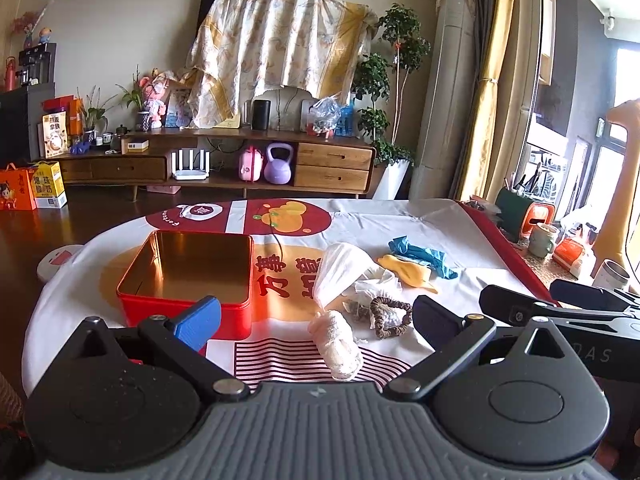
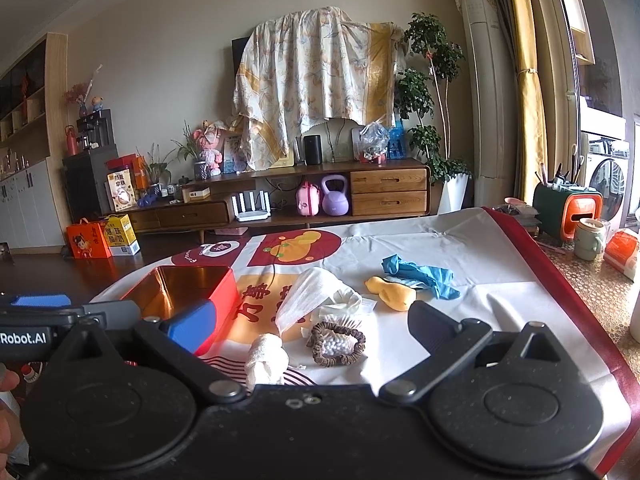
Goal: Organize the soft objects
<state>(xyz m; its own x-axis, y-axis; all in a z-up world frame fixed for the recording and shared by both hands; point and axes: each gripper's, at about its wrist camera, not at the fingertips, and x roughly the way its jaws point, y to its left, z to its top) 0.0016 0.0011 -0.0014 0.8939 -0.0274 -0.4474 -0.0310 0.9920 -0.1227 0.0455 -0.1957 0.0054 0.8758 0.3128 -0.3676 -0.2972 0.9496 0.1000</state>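
Soft items are being surveyed beside an empty tin point(image 1: 188, 272) on the surface point(image 1: 440, 232).
Left to right: roll point(image 1: 336, 344), gauze point(image 1: 340, 268), scrunchie point(image 1: 390, 316), yellow piece point(image 1: 408, 274), blue glove point(image 1: 420, 254); all are judged light, limp, best pinched mid-body. Left gripper point(image 1: 316, 316) and right gripper point(image 2: 310, 326) fingers are being held wide apart, holding nothing.

At nine o'clock, a hand point(image 2: 7, 408) is cut off by the edge; the red tin point(image 1: 188, 312) hides partly behind a blue fingertip point(image 1: 200, 326).
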